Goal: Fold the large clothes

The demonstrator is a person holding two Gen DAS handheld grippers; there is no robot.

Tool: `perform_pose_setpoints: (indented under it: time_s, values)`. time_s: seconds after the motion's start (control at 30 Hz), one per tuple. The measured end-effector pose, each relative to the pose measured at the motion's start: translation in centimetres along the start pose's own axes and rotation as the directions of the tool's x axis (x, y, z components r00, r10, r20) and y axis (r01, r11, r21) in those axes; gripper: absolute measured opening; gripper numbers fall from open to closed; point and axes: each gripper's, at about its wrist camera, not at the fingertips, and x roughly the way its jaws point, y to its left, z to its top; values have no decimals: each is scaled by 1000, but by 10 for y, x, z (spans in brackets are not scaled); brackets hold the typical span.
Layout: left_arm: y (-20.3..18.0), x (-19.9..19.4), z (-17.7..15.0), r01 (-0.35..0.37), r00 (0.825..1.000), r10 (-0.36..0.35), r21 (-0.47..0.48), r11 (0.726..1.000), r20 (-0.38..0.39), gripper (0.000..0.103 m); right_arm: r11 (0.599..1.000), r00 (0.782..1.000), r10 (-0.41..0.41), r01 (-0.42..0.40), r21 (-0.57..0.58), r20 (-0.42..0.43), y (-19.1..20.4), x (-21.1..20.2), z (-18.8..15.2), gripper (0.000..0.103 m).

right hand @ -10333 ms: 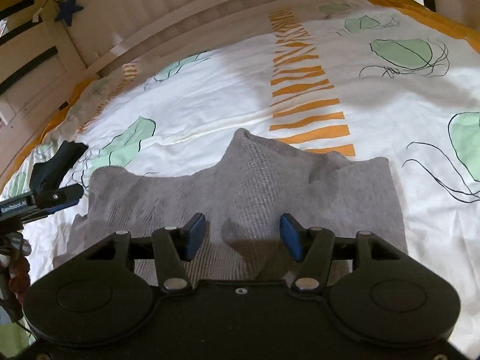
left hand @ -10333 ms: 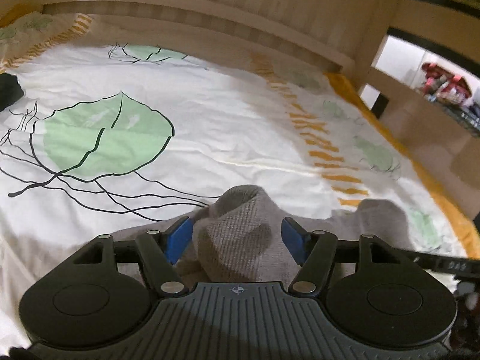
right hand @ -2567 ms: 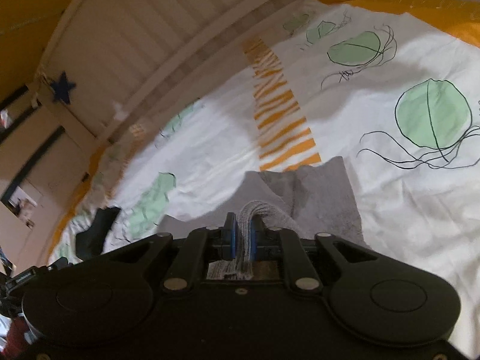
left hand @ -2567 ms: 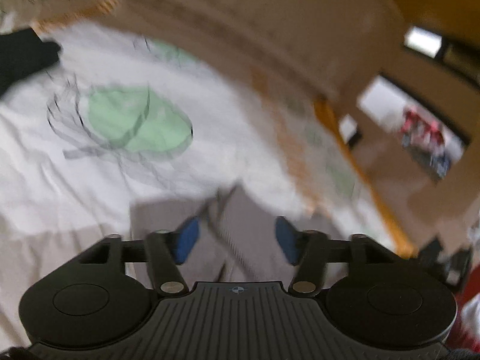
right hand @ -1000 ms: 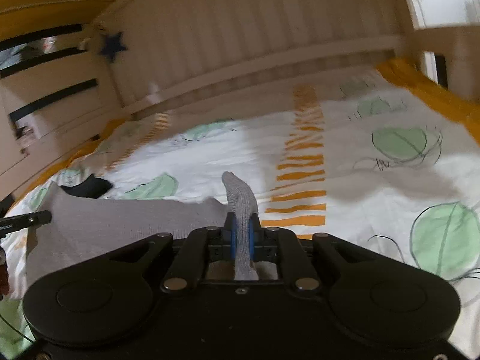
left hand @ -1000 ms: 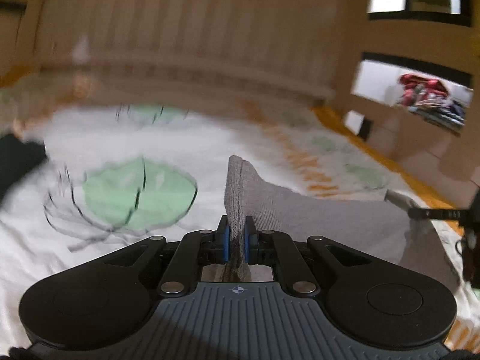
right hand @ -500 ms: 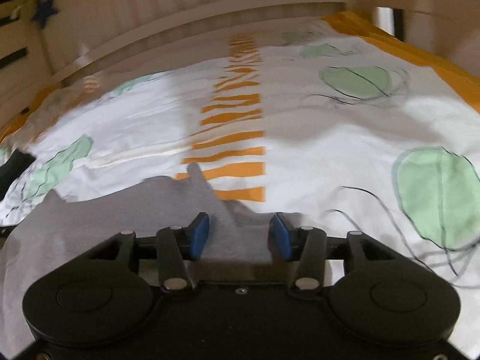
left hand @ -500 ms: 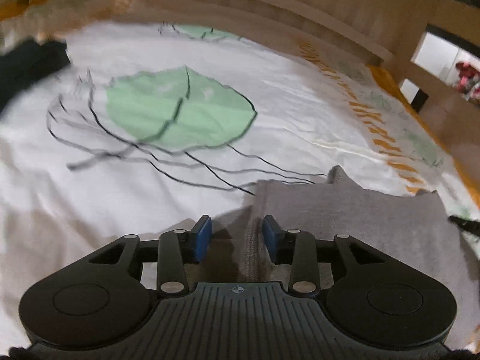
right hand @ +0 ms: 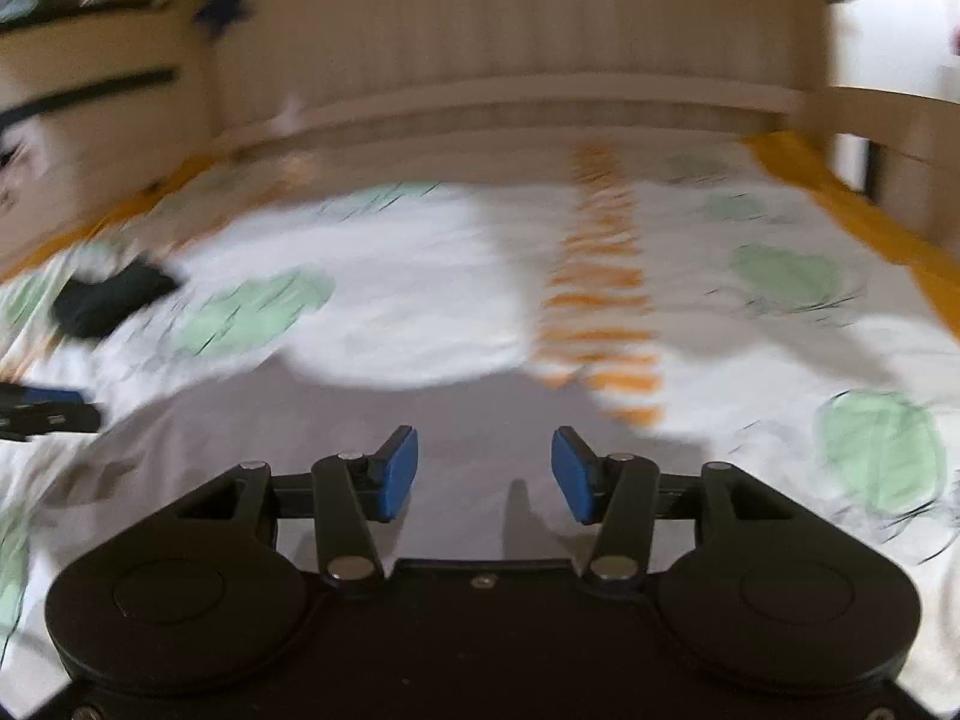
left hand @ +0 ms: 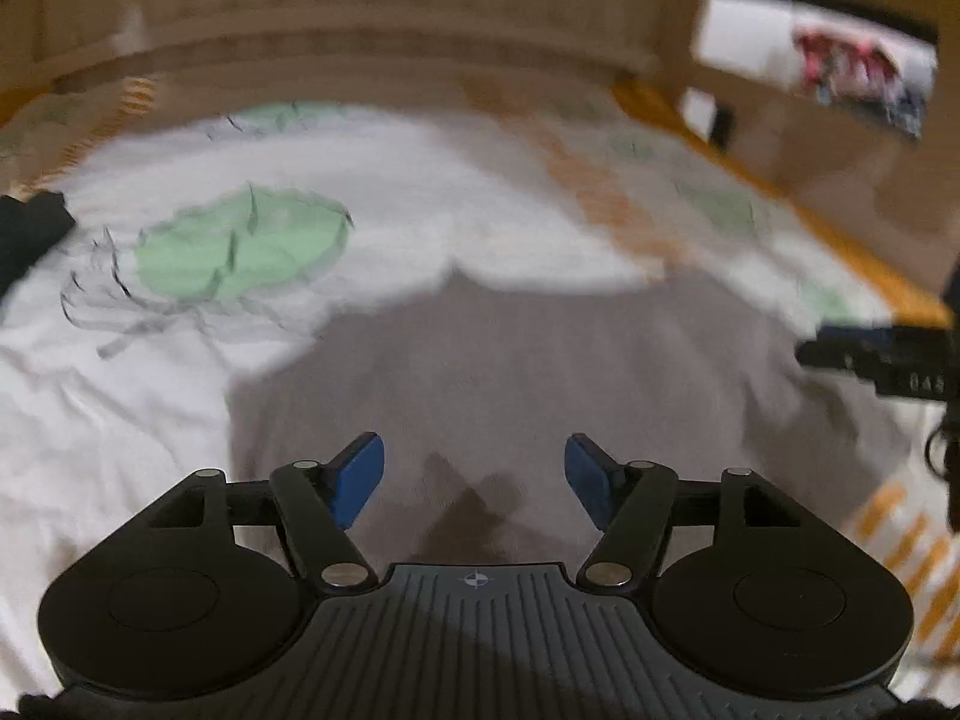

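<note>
Grey knit garment [left hand: 540, 372] lies spread flat on the bed, on a white duvet [left hand: 420, 210] w/ green leaf prints and orange stripes. Both views are motion-blurred, so fabric detail is hard to read.

Left claw [left hand: 474, 480]: jaws opening, blue pads [left hand: 359, 480] well apart, nothing pinched btwn them; the grey cloth lies below the gap. Can't tell if the tips touch the fabric.

Right claw [right hand: 485, 474]: jaws also opening, pads [right hand: 396, 471] apart, no cloth gripped; grey garment [right hand: 336, 420] lies under and ahead of it, stretching off to the left of that view.

Each claw shows at the edge of the other's view: right one at the far right in the left wrist view [left hand: 882, 354], left one at the far left in the right wrist view [right hand: 42, 408], so the garment sits btwn the two.

Dark item [right hand: 108, 300] lies on the duvet, well apart from the garment, toward the left side of the bed. Beige slatted headboard [right hand: 510, 30] runs along the far side.
</note>
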Motion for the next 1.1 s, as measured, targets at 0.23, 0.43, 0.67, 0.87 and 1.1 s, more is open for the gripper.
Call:
perform_pose_setpoints:
  time_s: [0.23, 0.43, 0.67, 0.87, 1.1]
  values:
    - [6, -1, -42, -77, 996, 81, 100, 992, -37, 67, 994, 977, -103, 95, -55, -189, -5, 18, -39, 58]
    - [24, -17, -56, -49, 998, 48, -37, 998, -35, 69, 987, 968, -153, 160, 20, -201, -24, -7, -57, 58]
    - [38, -37, -44, 26, 999, -29, -218, 976, -13, 71, 971, 992, -92, 109, 214, -90, -46, -37, -48, 70]
    - [76, -34, -39, 45, 999, -49, -438, 898, 2, 80, 916, 992, -60, 98, 390, -110, -91, -36, -47, 79]
    - [88, 0, -45, 51, 993, -91, -431, 901, -73, 96, 838, 985, 114, -23, 546, -134, -118, -8, -66, 91]
